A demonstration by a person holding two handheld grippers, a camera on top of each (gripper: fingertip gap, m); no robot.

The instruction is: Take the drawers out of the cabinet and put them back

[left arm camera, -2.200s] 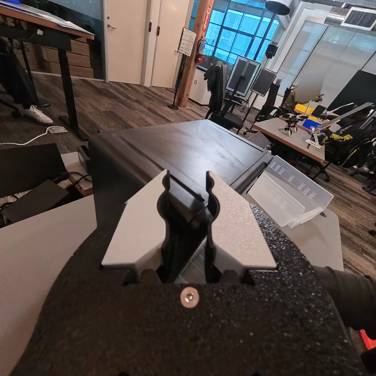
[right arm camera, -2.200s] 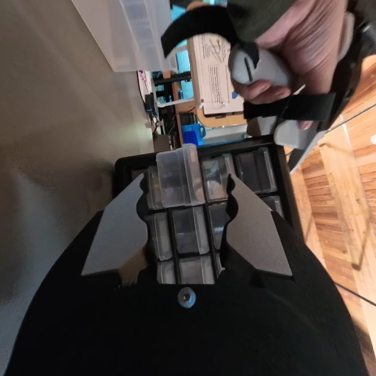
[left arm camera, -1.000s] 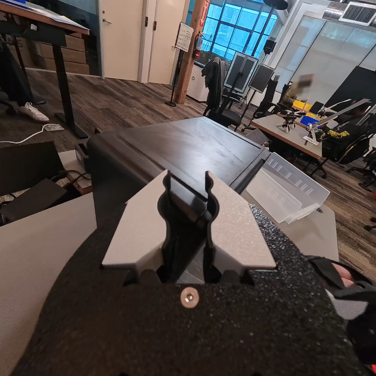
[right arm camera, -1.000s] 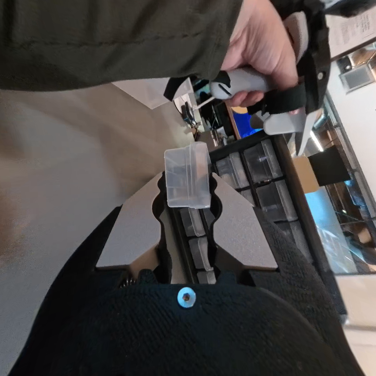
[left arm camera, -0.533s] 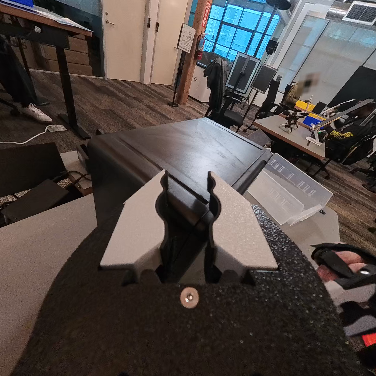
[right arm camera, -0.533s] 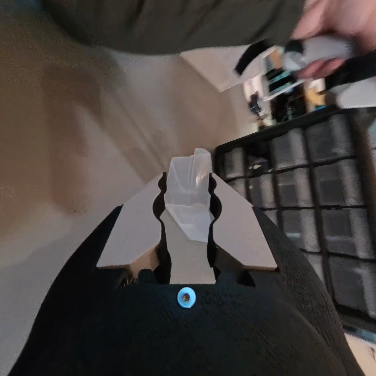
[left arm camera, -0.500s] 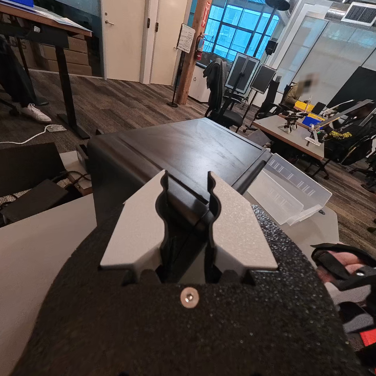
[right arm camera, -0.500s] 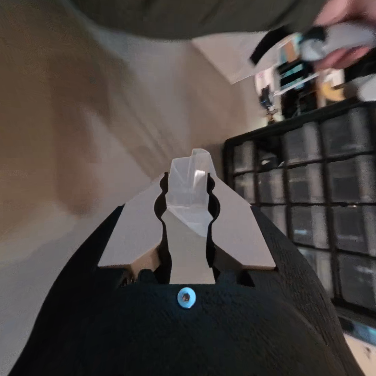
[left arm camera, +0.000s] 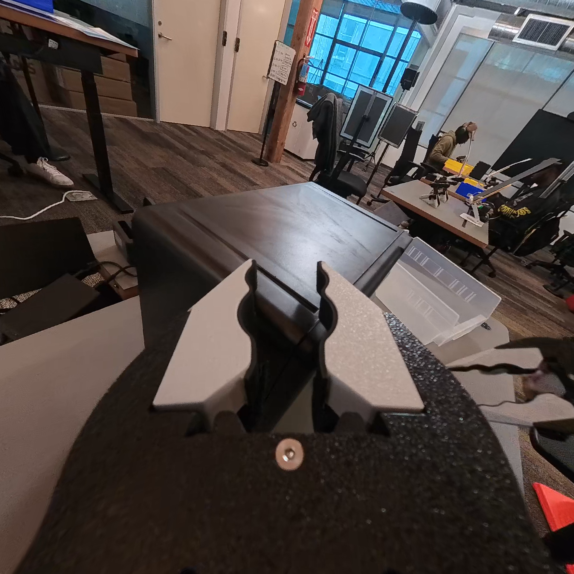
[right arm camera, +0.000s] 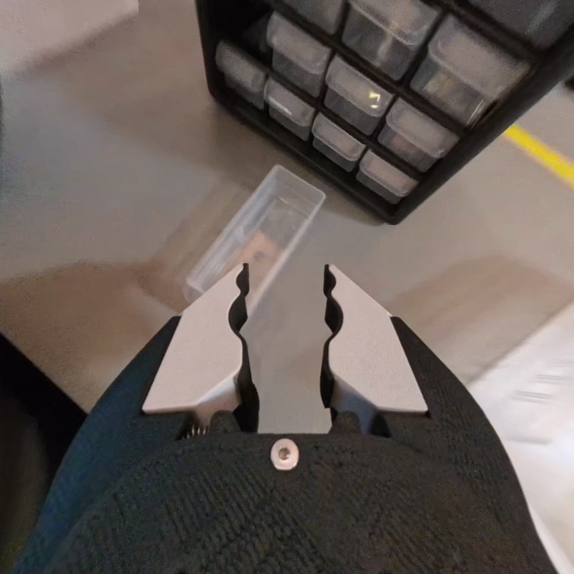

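The black cabinet (right arm camera: 459,161) stands on the grey table (right arm camera: 93,155) with several clear drawers in its slots. One clear drawer (right arm camera: 264,230) lies on the table in front of it, its near end behind my right gripper's left finger (right arm camera: 205,335). My right gripper (right arm camera: 285,270) is open and empty just above that drawer's near end. My left gripper (left arm camera: 285,276) is shut on the front top edge of the cabinet (left arm camera: 279,230). The right gripper also shows at the right edge of the left wrist view (left arm camera: 512,369).
A large clear bin (left arm camera: 435,295) lies on the table right of the cabinet. An orange object (left arm camera: 553,509) is at the lower right. A blurred white surface (right arm camera: 528,403) lies to the right of my right gripper. Desks, chairs and people are farther back in the room.
My right gripper carried the clear drawer away from the cabinet, laid it on the table and opened. My left gripper kept its hold on the cabinet.
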